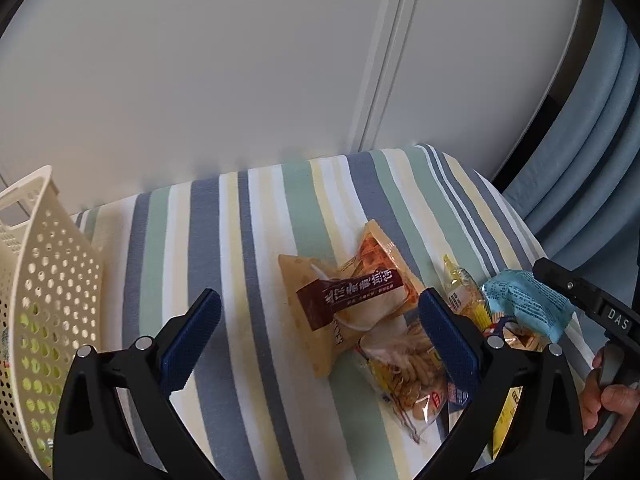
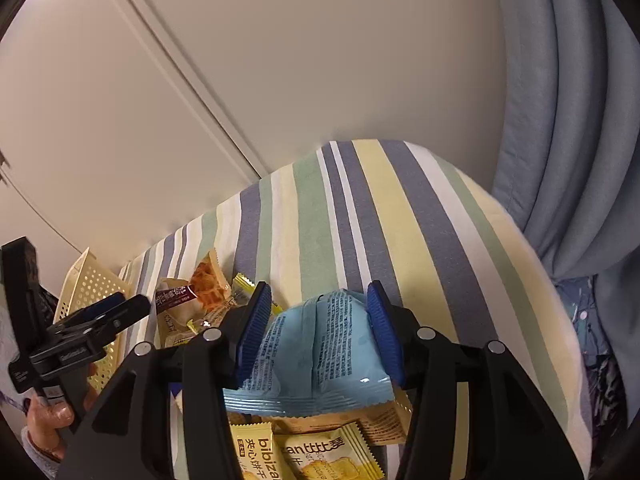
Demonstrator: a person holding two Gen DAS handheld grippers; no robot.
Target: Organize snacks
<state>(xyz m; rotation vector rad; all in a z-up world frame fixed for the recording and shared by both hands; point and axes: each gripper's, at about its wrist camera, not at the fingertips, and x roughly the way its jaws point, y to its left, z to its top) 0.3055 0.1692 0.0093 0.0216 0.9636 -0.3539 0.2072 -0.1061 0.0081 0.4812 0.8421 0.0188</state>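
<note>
Several snack packets lie in a pile on a striped cloth (image 1: 256, 240). My right gripper (image 2: 318, 330) is shut on a light blue packet (image 2: 316, 352), squeezing it between both blue pads; the same blue packet (image 1: 528, 304) shows at the right of the left wrist view. My left gripper (image 1: 320, 328) is open above the pile, its jaws wide apart. A tan packet with a brown label (image 1: 344, 300) lies between its fingers, untouched. A clear bag of crackers (image 1: 408, 376) sits below that. Yellow biscuit packets (image 2: 332, 456) lie under the right gripper.
A cream perforated basket (image 1: 36, 300) stands at the left edge of the cloth, also seen as the basket (image 2: 86, 292) behind the left gripper. White wall panels rise behind. A blue curtain (image 2: 568, 120) hangs on the right. A hand (image 1: 608, 400) holds the right gripper.
</note>
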